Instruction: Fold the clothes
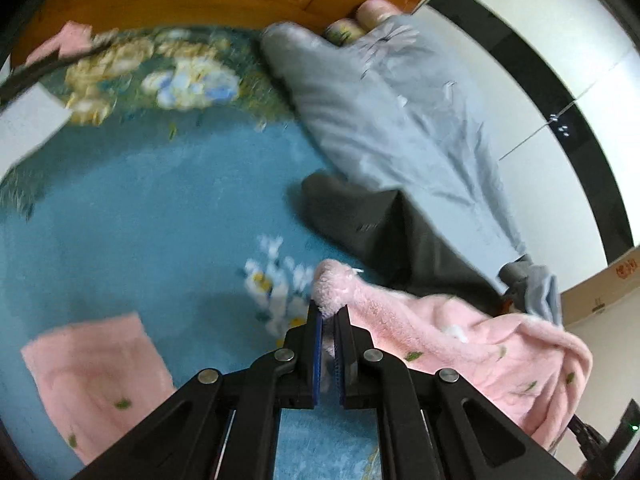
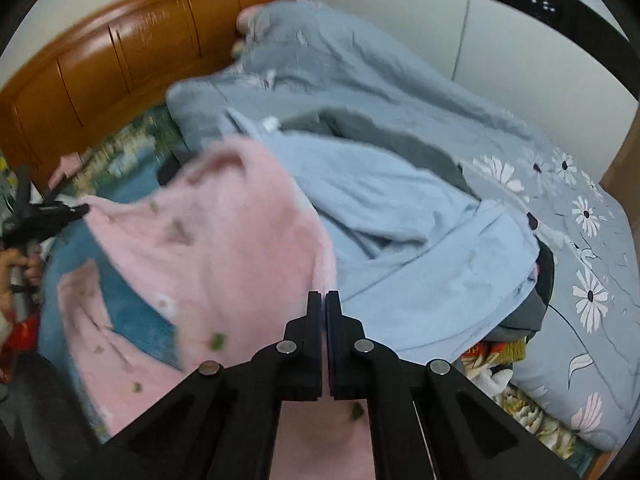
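Note:
A fluffy pink garment (image 1: pixel 472 340) with small green leaf prints is held up between both grippers over the blue floral bed sheet (image 1: pixel 160 208). My left gripper (image 1: pixel 328 314) is shut on one pink corner, which bunches just above the fingertips. Another pink part (image 1: pixel 96 376) lies flat on the sheet at lower left. In the right wrist view the same pink garment (image 2: pixel 216 248) spreads out to the left, and my right gripper (image 2: pixel 324 298) is shut on its edge. The left gripper (image 2: pixel 48 214) shows far left, held by a hand (image 2: pixel 16 268).
A pale blue quilt (image 2: pixel 400 224) and a dark grey garment (image 1: pixel 384 232) lie heaped on the bed's right side. A daisy-print grey cover (image 2: pixel 580 248) lies further right. The wooden headboard (image 2: pixel 120 52) stands behind, white wardrobe doors (image 2: pixel 520 48) beyond.

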Demonstrator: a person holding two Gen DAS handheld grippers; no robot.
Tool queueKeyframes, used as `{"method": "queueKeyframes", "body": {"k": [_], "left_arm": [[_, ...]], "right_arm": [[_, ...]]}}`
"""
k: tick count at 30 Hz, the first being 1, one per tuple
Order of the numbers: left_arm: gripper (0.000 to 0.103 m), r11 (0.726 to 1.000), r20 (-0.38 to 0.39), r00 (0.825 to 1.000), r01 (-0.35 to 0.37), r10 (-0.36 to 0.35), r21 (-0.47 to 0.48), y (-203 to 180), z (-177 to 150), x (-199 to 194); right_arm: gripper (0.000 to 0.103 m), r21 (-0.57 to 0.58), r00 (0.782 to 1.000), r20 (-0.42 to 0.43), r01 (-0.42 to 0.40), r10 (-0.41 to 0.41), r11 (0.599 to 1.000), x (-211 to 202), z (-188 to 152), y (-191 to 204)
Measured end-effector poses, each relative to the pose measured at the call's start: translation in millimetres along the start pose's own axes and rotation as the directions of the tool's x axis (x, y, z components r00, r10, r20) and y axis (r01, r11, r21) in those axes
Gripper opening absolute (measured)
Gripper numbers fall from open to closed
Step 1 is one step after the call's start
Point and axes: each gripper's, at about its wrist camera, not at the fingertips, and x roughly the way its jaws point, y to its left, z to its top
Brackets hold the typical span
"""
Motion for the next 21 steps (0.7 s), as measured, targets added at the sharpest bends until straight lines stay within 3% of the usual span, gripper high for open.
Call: {"method": "queueKeyframes", "body": {"k": [3,6,8,10,12,14,17,19,21], "left_arm": [[0.005,0.996,0.124,0.99,0.064,-0.072,0.069,-12,22,-45],[0.006,0.994,0.196,0.979,0.046,-0.064,0.095,-2,42,-76],[0.006,0.996,0.177,0.984,-0.038,0.022,0.087,16,49,-69],[0.006,0.987,0.093,0.985,-0.148,0.143,0.054,46,49,-44],[0.006,0.973,0.01,0.974,-0.227,0.227,0.037,73,36,-20],[0.006,0.953,-0.066,0.951,-0.301,0.302,0.031,98,20,3],[0.006,0.95,-0.065,0.949,-0.307,0.31,0.052,104,11,8],[0.006,0.962,0.005,0.964,-0.267,0.267,0.048,99,17,-4],[0.006,0.969,0.082,0.967,-0.244,0.24,0.041,91,27,-20]], "right_arm": [[0.001,0.011,0.996,0.087,-0.006,0.005,1.0,-41,-1,9],[0.001,-0.013,0.997,0.081,0.005,-0.004,1.0,-48,-9,18],[0.001,-0.011,0.999,0.048,0.004,-0.003,1.0,-35,-17,21],[0.001,0.016,1.0,0.01,0.001,-0.001,1.0,-13,-24,22],[0.001,0.028,1.0,-0.028,0.016,-0.015,0.999,8,-29,22],[0.001,0.033,0.998,-0.057,0.035,-0.033,0.999,23,-31,20],[0.001,0.036,0.999,-0.024,0.049,-0.048,0.998,18,-21,21],[0.001,0.034,0.998,0.013,0.062,-0.062,0.998,10,-12,22],[0.0,0.027,0.994,0.067,0.083,-0.085,0.996,-3,-1,24]]}}
